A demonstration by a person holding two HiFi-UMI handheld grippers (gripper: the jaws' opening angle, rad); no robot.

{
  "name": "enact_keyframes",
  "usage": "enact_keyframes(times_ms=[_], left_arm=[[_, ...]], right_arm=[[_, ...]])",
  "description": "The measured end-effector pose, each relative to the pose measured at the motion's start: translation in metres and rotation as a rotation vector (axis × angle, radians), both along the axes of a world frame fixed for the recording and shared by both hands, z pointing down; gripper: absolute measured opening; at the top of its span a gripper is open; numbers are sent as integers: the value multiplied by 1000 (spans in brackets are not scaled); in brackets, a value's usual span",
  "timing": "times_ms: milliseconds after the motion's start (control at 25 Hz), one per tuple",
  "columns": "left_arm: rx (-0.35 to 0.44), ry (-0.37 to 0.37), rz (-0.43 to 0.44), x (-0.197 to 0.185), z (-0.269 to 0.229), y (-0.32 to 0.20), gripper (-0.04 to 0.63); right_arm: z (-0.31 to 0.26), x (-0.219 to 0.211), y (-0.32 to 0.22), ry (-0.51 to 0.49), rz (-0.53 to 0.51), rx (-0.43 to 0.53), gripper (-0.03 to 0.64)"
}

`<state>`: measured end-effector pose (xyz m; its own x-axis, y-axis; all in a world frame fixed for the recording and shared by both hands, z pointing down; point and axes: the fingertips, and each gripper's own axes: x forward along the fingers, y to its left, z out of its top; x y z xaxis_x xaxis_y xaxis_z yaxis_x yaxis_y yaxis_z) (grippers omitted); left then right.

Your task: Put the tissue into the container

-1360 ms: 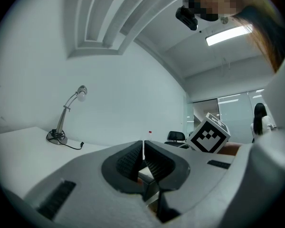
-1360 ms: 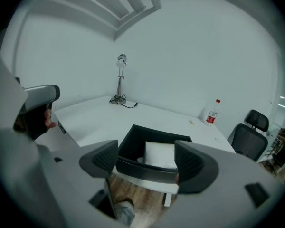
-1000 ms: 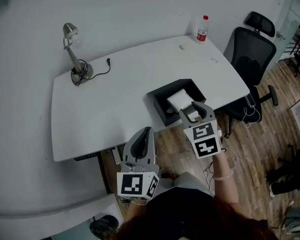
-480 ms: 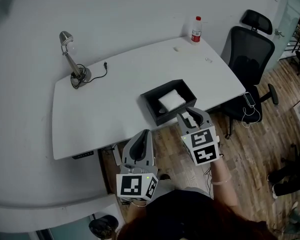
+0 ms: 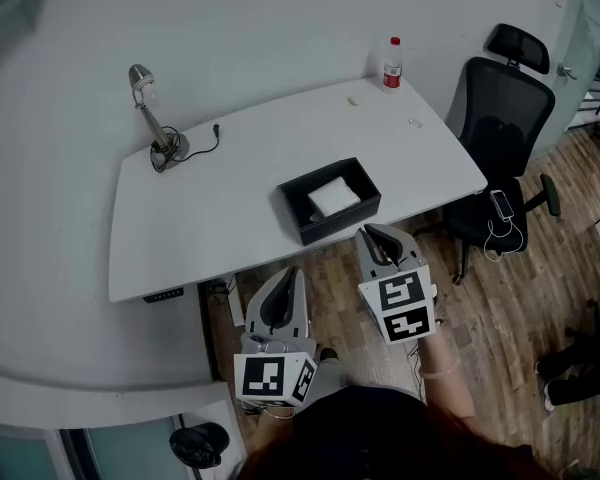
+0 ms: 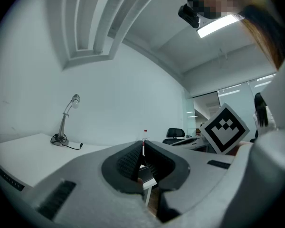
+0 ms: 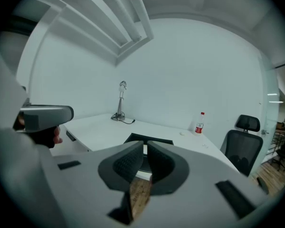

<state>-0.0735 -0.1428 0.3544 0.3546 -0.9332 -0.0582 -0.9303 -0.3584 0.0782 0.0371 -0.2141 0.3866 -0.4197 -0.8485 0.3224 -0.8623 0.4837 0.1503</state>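
Observation:
The black container (image 5: 300, 220) stands near the front edge of the white table (image 5: 210, 208), and the white tissue (image 5: 333, 196) lies inside it. My right gripper (image 5: 371, 234) hovers over the wooden floor just in front of the container, apart from it. Its jaws have just been closing and stand shut with nothing between them. In the right gripper view the right gripper (image 7: 145, 148) points at the container (image 7: 161, 140). My left gripper (image 5: 289, 275) hangs below the table edge, shut and empty; the left gripper (image 6: 143, 146) shows its tips meeting.
A desk lamp (image 5: 150, 108) with its cable stands at the table's back left. A red-capped bottle (image 5: 391, 63) and a small object (image 5: 356, 99) sit at the back right. A black office chair (image 5: 500, 128) stands to the right of the table, over wooden flooring.
Both grippers have drawn back from the table toward the person. The right gripper has left the container and closed its jaws. The tissue stays in the container.

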Motion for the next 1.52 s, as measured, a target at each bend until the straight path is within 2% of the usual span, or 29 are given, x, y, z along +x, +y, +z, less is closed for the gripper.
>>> enact_keyframes(times_ms=[200, 440, 680, 880, 1520], left_arm=[[-8, -10, -17, 12, 2, 14, 34], [-18, -23, -23, 26, 9, 32, 34], [-12, -30, -28, 37, 2, 48, 34], [-6, -40, -10, 52, 1, 61, 34], [8, -68, -3, 85, -3, 109, 34]], right_arm=[[-1, 9, 16, -12, -29, 4, 26], [-3, 16, 39, -73, -67, -6, 20], [-23, 22, 64, -166, -107, 68, 20], [-38, 34, 85, -166, -115, 152, 20], [-50, 64, 144, -217, -128, 184, 20]])
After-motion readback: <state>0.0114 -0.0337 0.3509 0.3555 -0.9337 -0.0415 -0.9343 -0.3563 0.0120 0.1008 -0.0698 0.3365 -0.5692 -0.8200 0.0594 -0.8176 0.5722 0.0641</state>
